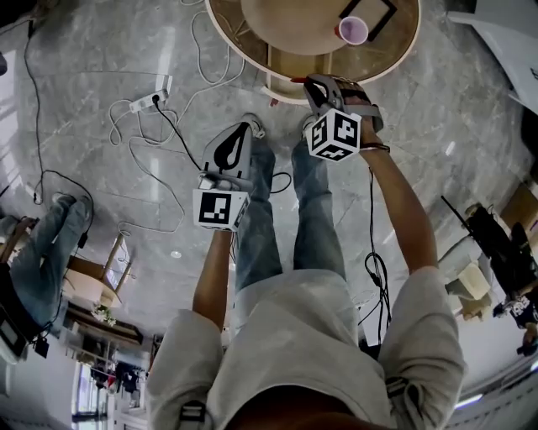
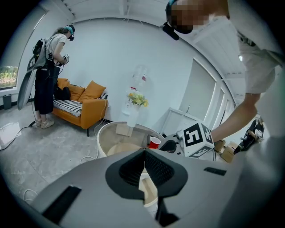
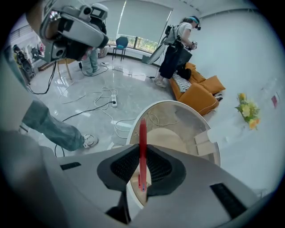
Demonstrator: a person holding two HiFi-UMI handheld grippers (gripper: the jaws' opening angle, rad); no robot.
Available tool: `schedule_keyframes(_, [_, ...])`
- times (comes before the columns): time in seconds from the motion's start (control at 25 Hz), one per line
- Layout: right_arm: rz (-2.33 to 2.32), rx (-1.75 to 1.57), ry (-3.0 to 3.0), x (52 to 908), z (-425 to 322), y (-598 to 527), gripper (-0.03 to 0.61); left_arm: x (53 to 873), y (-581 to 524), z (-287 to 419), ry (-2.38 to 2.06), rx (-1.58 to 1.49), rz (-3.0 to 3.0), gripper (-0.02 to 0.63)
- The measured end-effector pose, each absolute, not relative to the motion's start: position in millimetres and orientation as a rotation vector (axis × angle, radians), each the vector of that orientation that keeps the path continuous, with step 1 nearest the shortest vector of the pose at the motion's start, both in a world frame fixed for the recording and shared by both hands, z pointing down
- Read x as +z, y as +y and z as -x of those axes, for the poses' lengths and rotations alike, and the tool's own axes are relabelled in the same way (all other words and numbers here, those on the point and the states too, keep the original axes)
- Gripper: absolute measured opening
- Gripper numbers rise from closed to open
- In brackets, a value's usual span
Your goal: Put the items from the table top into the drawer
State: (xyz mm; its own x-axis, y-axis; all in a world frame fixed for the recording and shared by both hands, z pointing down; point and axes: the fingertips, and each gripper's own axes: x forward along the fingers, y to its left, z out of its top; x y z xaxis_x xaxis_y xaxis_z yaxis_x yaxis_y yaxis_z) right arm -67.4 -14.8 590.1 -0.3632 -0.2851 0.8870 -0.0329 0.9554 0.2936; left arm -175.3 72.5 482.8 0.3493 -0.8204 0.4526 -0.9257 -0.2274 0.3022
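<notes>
Right tongs (image 3: 142, 165) clamp red pen (image 3: 142, 133), long axis along jaws, end sticking out forward; left tongs (image 2: 144, 156) clenched, empty.

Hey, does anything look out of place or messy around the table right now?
Nothing looks spilled or broken. Only loose cables sprawl tangled over the floor beside the round table, a likely trip hazard. The red cup stands upright.

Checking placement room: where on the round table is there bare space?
In the head view the table is bare left of the cup. It is crowded at the cup and the black frame beside it. The right gripper, shut on the pen, hangs at the near rim.
</notes>
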Motion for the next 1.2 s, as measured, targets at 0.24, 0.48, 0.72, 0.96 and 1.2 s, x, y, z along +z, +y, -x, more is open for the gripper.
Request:
schedule_keyframes(0.24, [-0.363, -0.193, -2.071, 564, 59, 9, 0.067, 483, 70, 151, -1.483, 0.284, -2.125, 0.015])
schedule_keyframes(0.48, [-0.497, -0.055, -2.175, 550, 39, 30, 0.067, 486, 65, 123, -1.442, 0.308, -2.143, 0.015])
schedule_keyframes(0.72, [-0.535, 0.064, -2.180, 570, 16, 48, 0.067, 510, 67, 93, -1.402, 0.336, -2.143, 0.015])
schedule_keyframes(0.96, [-0.507, 0.127, -2.139, 622, -4, 54, 0.067, 537, 70, 75, -1.389, 0.341, -2.118, 0.015])
schedule_keyframes(1.2, [-0.435, 0.131, -2.077, 689, -12, 56, 0.067, 574, 72, 82, -1.429, 0.336, -2.060, 0.015])
